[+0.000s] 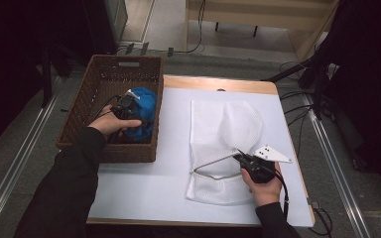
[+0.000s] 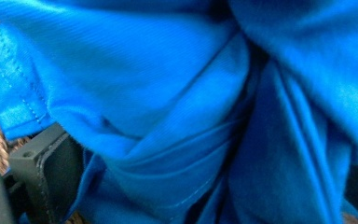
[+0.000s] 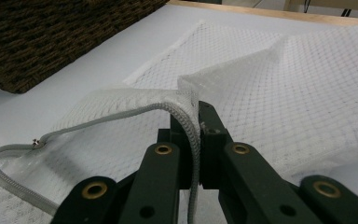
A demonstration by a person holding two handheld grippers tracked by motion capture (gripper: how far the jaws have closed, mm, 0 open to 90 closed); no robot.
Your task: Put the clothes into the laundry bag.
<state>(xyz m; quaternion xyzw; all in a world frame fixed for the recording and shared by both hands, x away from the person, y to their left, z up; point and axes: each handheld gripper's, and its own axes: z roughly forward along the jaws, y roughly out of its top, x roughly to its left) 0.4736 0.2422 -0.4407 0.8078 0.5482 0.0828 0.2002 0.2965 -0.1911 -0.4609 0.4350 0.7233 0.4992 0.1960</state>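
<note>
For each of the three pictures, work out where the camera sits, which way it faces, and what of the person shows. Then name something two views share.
High view: above the person's side, facing forward and down on the table; both forearms, left tool in the basket, right tool.
Left gripper view: on the left tool, facing blue cloth; one jaw at lower left.
Right gripper view: on the right tool, facing the mesh bag; jaws shut on its zipper edge.
Shared: high and right views both show bag and basket.

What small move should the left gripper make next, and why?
Probably close on the blue cloth in the wicker basket: the left gripper is open with cloth bunched against it, while the right gripper pinches the mesh bag's zipper edge, holding its mouth up.
</note>
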